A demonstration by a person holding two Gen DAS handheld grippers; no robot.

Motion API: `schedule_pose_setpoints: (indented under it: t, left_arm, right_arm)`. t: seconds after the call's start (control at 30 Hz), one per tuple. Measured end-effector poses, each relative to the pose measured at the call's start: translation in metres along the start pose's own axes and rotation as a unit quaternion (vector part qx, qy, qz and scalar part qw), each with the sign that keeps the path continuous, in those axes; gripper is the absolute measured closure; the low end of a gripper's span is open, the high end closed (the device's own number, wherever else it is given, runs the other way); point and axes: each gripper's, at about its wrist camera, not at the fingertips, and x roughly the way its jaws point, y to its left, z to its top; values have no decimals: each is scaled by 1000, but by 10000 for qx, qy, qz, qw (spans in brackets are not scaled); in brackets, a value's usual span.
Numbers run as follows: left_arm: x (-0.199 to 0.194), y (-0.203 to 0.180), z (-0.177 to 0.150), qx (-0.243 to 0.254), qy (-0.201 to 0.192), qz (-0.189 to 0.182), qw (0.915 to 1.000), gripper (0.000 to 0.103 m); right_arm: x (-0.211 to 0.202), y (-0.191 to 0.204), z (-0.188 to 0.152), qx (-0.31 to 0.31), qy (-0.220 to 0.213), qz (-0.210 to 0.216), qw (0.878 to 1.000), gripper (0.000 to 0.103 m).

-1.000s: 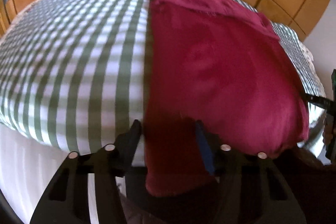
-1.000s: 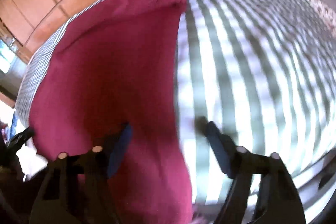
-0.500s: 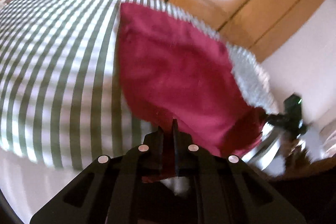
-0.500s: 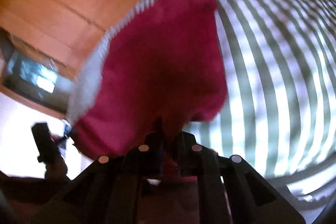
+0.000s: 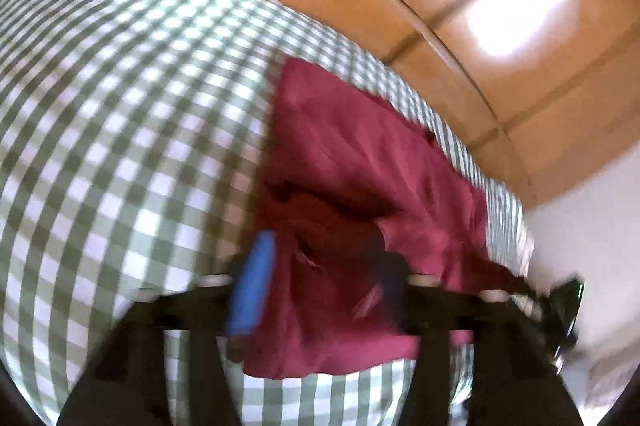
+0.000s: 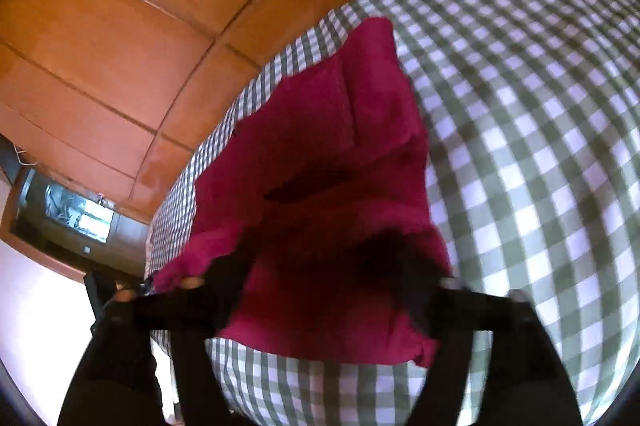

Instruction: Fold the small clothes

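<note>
Left wrist view: red cloth (image 5: pixel 360 162) on checked bed (image 5: pixel 120 130), left gripper (image 5: pixel 320 262) fingers spread wide above it. Right wrist view: right gripper (image 6: pixel 324 266) fingers also apart, gripping nothing, over same folded cloth (image 6: pixel 340 146).

Both wrist views look down, close, sharing the red garment (image 5: pixel 360 162) (image 6: pixel 340 146).

A bed (image 5: pixel 120 114) has a cover with green and white squares all over it. Behind the far edge of the bed is a shiny orange-brown wood wall (image 6: pixel 120 26) made of big panels, with bright light spots on it. Past the bed's far left corner, in the right wrist view, a dark shelf (image 6: pixel 76 218) sits in the wall, above a white wall (image 6: pixel 36 306).
</note>
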Motion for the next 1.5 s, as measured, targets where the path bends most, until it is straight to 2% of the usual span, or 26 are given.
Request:
schedule_pose_setpoints:
  t: [0.17, 0.27, 0.33, 0.37, 0.4, 0.43, 0.47, 0.5, 0.53, 0.57, 0.67, 0.77, 0.93, 1.07, 1.13, 1.17, 1.2, 1.27, 1.33, 1.43, 1.5]
  left_arm:
    - [-10, 21, -24, 288, 66, 255, 9992, 40]
    - [-7, 26, -49, 567, 271, 197, 9978, 40]
    - [1, 22, -62, 779, 330, 298, 9960, 40]
    - [4, 19, -66, 883, 310, 365, 9949, 42]
    - [7, 15, -67, 981, 324, 367, 9940, 59]
    - [13, 9, -68, 1042, 486, 257, 9930, 74]
    - [16, 5, -66, 1060, 516, 309, 9925, 74]
    - [17, 2, -65, 1122, 467, 412, 9917, 81]
    - [16, -2, -65, 1244, 439, 490, 9901, 87]
    - [14, -4, -65, 1301, 418, 554, 9891, 88]
    - [0, -2, -70, 1327, 286, 535, 9893, 92]
    - [-9, 2, -80, 1317, 309, 510, 9895, 93]
    - [-29, 9, -113, 1312, 546, 427, 9889, 93]
    - [-50, 12, -153, 1373, 875, 440, 9857, 93]
    - [-55, 14, -170, 1444, 1041, 567, 9824, 92]
    - [-56, 14, -175, 1516, 1034, 723, 9803, 91]
    - [-57, 14, -177, 1600, 1012, 904, 9777, 90]
    - [-60, 9, -174, 1761, 911, 1033, 9747, 83]
    - [-61, 1, -162, 1868, 648, 1161, 9734, 71]
    - [-60, -10, -138, 2035, 330, 1180, 9714, 69]
    - [-53, -17, -124, 2177, 225, 1127, 9692, 68]
  right_arm:
    - [-25, -11, -19, -163, -181, -341, 9991, 8]
    - [-16, -11, -45, -565, 36, -780, 9953, 8]
    - [3, -10, -59, -848, 243, -1032, 9907, 13]
    - [14, -9, -61, -975, 275, -1167, 9880, 26]
    - [26, -6, -64, -1104, 210, -1340, 9846, 34]
    - [32, -4, -64, -1135, 94, -1381, 9838, 37]
    - [36, -3, -63, -1132, 59, -1354, 9843, 51]
    - [42, -1, -60, -1087, 111, -1296, 9855, 64]
    - [44, 0, -59, -1042, 149, -1227, 9868, 69]
    - [47, 1, -56, -1039, 178, -1179, 9874, 76]
    - [37, 4, -63, -1204, 254, -1096, 9863, 81]
    - [19, 0, -75, -1141, 415, -877, 9887, 81]
    - [-7, -4, -102, -1296, 762, -897, 9846, 82]
    - [-26, -9, -127, -1418, 1117, -986, 9786, 81]
    - [-29, -15, -134, -1349, 1311, -1039, 9766, 78]
    - [-30, -18, -134, -1306, 1372, -1136, 9753, 69]
    - [-32, -19, -131, -1292, 1334, -1217, 9751, 56]
    - [-38, -20, -122, -1309, 1037, -1383, 9762, 44]
    - [-42, -14, -112, -1406, 806, -1469, 9758, 43]
    - [-43, 3, -102, -1840, 337, -1814, 9654, 36]
    - [-38, 10, -94, -1994, 92, -1929, 9607, 35]
